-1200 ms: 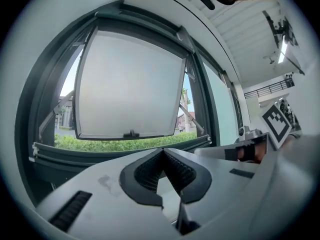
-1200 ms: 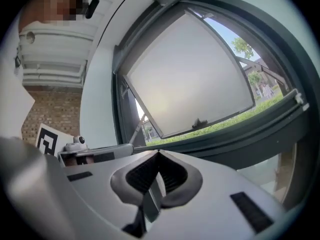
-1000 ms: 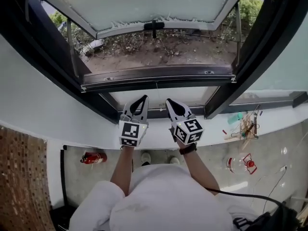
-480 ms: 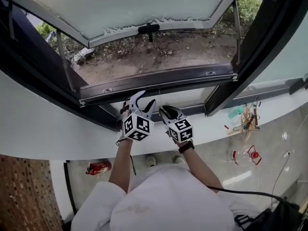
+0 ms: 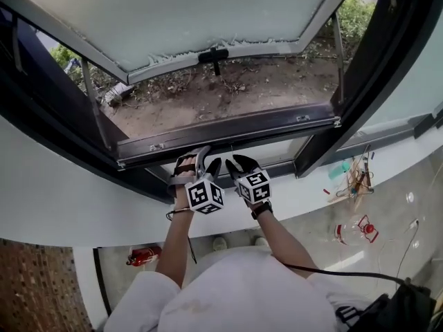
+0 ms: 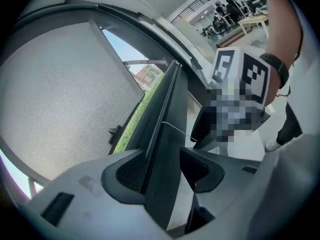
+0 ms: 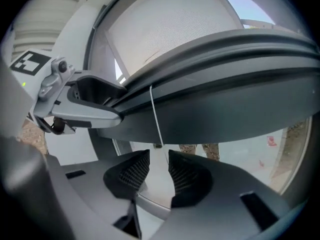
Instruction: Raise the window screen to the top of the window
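The window screen's dark bottom bar (image 5: 277, 120) runs across the open window just above the sill. My left gripper (image 5: 199, 162) reaches up to it. In the left gripper view the bar (image 6: 165, 109) passes between the opening jaws of the left gripper (image 6: 162, 166), with a light gap at the right pad. My right gripper (image 5: 239, 163) sits beside it, just under the bar (image 7: 230, 99). The right gripper (image 7: 159, 171) is also opening, with nothing between its jaws. A thin white pull cord (image 7: 156, 119) hangs from the bar and ends just above them.
An outward-tilted window sash (image 5: 194, 12) with a black handle (image 5: 213, 55) hangs over bare ground outside. A dark frame post (image 5: 329, 133) stands to the right. Below the white sill (image 5: 69, 199) lie a red extinguisher (image 5: 142, 256) and red clutter (image 5: 360, 228).
Both grippers came down and in toward the screen bar. The left one rolled over onto the bar. Both pairs of jaws went from shut to open.
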### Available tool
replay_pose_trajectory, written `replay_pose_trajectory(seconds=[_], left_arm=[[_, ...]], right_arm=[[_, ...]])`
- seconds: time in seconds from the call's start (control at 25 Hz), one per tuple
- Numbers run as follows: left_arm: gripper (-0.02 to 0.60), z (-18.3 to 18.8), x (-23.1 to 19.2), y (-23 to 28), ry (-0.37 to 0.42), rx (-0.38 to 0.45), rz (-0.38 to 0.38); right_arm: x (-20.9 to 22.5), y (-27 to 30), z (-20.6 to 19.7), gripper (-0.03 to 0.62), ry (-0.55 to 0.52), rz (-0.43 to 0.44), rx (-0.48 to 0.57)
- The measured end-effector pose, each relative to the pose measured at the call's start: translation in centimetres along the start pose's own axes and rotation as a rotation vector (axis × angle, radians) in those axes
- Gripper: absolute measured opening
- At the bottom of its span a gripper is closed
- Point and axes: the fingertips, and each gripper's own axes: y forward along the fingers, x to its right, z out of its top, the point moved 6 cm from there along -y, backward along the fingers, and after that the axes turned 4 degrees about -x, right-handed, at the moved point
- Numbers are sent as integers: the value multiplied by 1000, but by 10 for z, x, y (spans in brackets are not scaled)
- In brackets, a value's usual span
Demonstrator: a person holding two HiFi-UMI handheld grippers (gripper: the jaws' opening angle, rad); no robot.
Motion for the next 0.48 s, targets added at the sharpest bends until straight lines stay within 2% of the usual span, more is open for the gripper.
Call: replay_pose_trajectory(seconds=[0.08,0.2,0.36,0.48], left_arm=[[210,1,2,1,40,-27,25],[179,5,-1,3,48,-71,41],[161,2,-2,2,40,-76,64],[150,2,-3,2,33,-58,64]], right_arm=[[3,4,0,118,10,-4,-3],[6,9,-6,112,13,-24,-27],[5,15,-16,3,13,-24,-31],[7,10,-19,3,10,-21,-2]])
